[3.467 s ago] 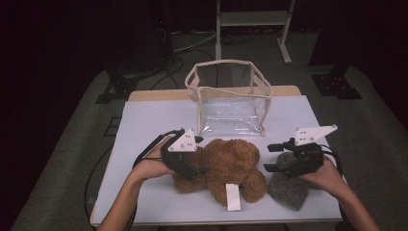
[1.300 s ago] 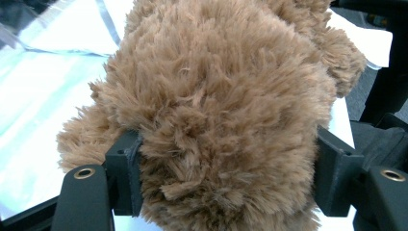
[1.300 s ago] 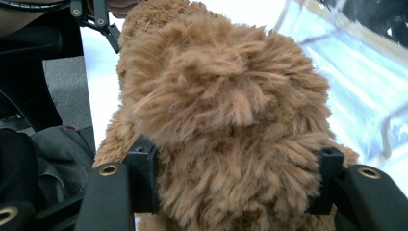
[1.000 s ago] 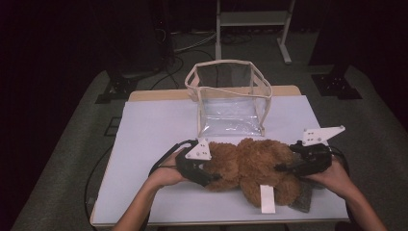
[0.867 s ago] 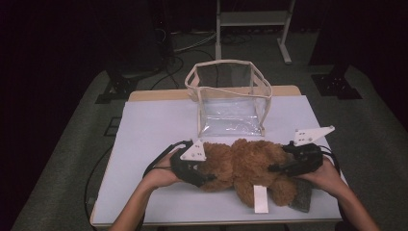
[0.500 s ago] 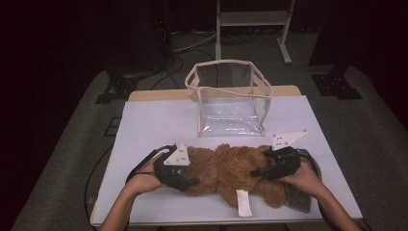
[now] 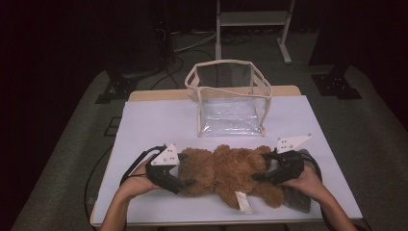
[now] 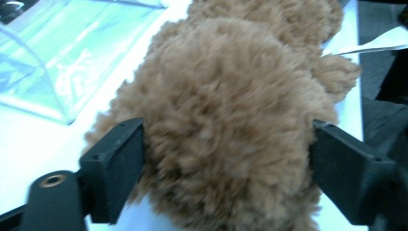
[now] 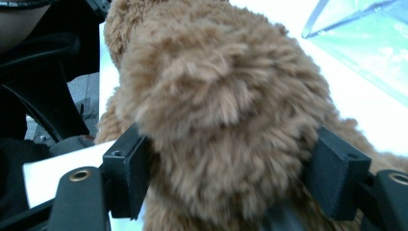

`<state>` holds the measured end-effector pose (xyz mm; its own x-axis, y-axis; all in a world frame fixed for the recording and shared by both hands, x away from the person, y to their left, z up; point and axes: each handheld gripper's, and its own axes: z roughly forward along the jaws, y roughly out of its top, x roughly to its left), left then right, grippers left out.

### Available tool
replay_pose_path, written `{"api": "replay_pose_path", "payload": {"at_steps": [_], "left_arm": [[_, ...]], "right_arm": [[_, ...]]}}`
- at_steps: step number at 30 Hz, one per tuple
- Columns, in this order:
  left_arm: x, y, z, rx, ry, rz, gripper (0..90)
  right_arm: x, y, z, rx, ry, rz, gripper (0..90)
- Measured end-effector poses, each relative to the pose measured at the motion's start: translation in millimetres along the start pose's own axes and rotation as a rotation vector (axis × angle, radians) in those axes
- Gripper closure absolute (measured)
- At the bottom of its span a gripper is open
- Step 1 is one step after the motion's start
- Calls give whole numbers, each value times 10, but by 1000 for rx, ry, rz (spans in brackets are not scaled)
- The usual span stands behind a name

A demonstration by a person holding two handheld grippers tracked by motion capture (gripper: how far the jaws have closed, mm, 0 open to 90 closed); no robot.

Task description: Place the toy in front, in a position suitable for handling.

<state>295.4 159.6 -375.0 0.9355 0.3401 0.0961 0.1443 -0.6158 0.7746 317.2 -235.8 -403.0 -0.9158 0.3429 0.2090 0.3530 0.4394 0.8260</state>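
Lying along the near edge of the white counter (image 7: 159, 120), the brown plush bear (image 7: 226, 173) stretches sideways between the two hands, just in front of the clear plastic bag (image 7: 231, 96) that stands upright and open-topped farther back. The left gripper (image 7: 185, 171) sits at the bear's left end and the right gripper (image 7: 260, 168) at its right end; both have just been opening, yet each has its jaws set wide with the fur bulging between them and touching both pads. A white tag (image 7: 243, 202) hangs from the bear's near side, beside a grey pad (image 7: 296, 199) under the right hand.
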Motion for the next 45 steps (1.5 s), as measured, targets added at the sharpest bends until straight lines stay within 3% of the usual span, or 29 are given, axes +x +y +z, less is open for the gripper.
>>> {"api": "replay_pose_path", "payload": {"at_steps": [9,12,19,25,28,30,35,40,45], "left_arm": [[75,-168,-84,-50,75,-48,77],[103,-192,-100,-58,85,-49,55],[159,-262,-131,-64,92,-67,36],[229,-359,-190,-59,126,-108,36],[248,-382,-225,-64,140,-119,36],[253,-380,-249,-64,150,-121,36],[240,-378,-272,-60,154,-115,36],[237,-377,-277,-55,158,-113,36],[235,-378,-304,-53,159,-108,36]], "right_arm": [[-65,-154,-185,-23,-47,44,258],[-126,-221,-248,-46,-39,83,293],[-230,-256,-354,-109,-88,135,357],[-289,-227,-362,-101,-105,161,393],[-301,-152,-402,-99,-127,145,416],[-317,-75,-438,-111,-113,140,414],[-320,206,-470,-71,-122,84,384],[-316,517,-404,-20,-99,26,380],[-380,744,-281,-5,-74,13,379]]}}
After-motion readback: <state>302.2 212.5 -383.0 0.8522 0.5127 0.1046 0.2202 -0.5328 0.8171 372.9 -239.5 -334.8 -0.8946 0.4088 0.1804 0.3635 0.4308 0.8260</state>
